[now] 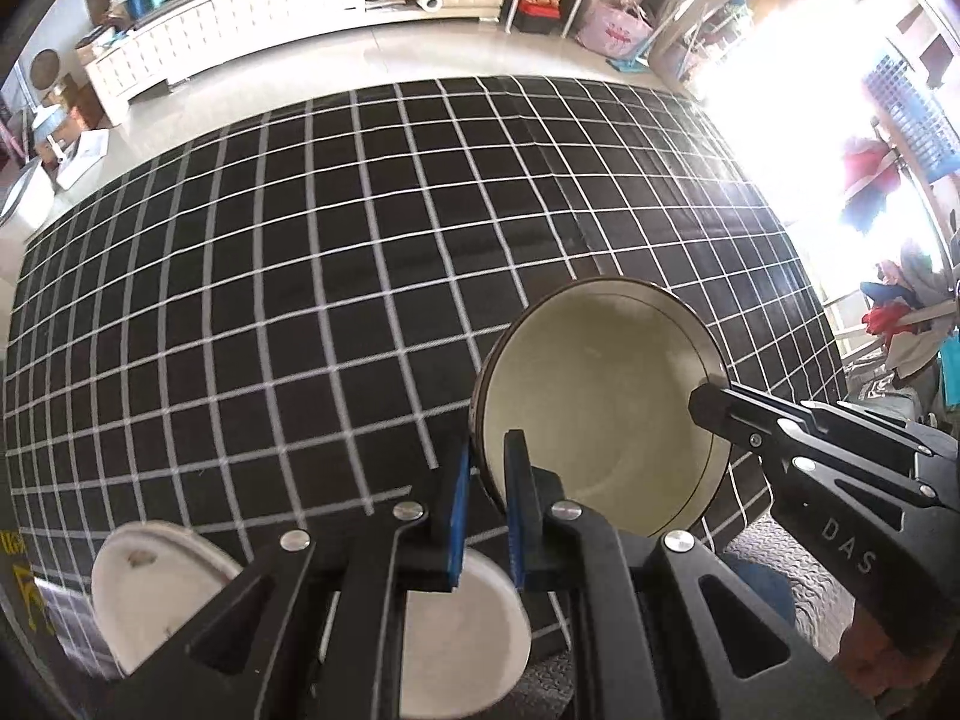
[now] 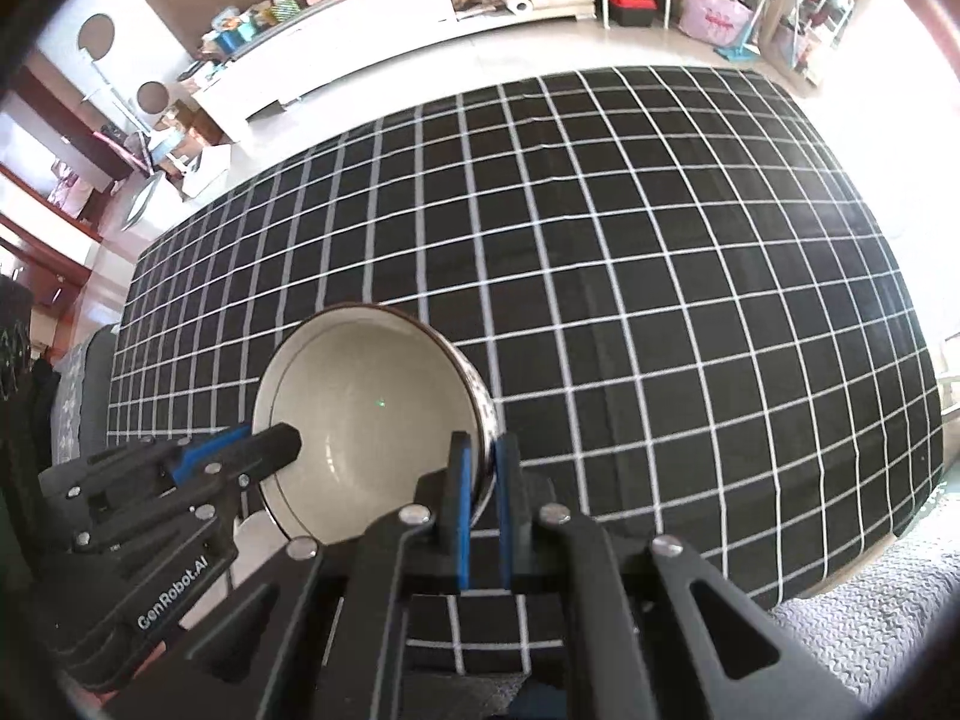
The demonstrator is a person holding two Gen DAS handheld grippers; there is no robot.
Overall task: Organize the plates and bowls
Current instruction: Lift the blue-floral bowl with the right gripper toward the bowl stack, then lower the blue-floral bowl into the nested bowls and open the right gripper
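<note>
A cream bowl with a dark rim is held between both grippers above the black checked tablecloth. My left gripper is shut on the bowl's left rim. My right gripper is shut on the bowl's right rim. Each gripper shows in the other's view: the right one from the right, the left one from the left. A white plate lies under my left gripper at the table's near edge, partly hidden.
The tablecloth covers the whole table. A white cabinet with clutter stands across the floor behind it. Bright windows and hanging clothes are on the right. A grey textured mat lies below the table's near edge.
</note>
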